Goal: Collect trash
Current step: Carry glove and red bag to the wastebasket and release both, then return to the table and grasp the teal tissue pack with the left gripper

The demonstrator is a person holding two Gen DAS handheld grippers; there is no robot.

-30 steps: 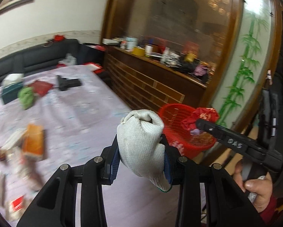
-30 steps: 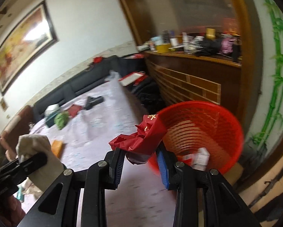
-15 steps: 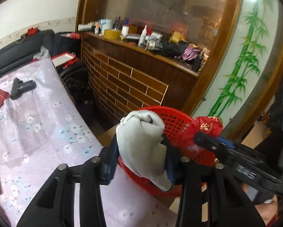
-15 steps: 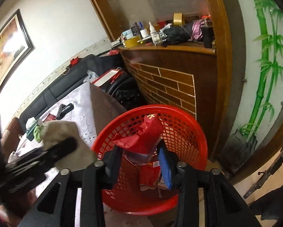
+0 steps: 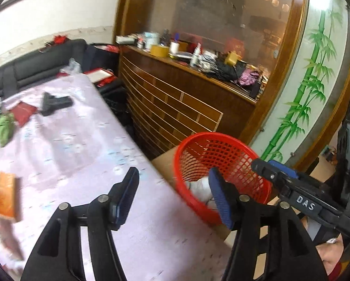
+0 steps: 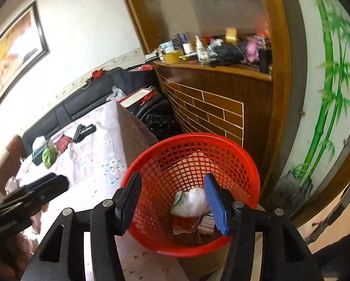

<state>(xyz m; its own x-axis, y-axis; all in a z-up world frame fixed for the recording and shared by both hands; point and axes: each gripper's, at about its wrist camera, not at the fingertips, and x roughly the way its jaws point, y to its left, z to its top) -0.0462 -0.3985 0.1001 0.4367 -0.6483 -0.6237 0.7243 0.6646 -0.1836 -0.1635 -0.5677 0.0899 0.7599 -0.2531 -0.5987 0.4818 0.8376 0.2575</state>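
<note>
White glove (image 6: 193,202) dropped into red basket (image 6: 250,164), below open right hand-held gripper (image 6: 172,201)

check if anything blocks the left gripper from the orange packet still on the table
Nothing visible does. The left gripper is open and empty, and only bare lilac tablecloth lies between it and the orange packet at the table's near-left edge. The red basket sits off to the other side.

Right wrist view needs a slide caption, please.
Open right gripper above red basket holding white glove.
</note>
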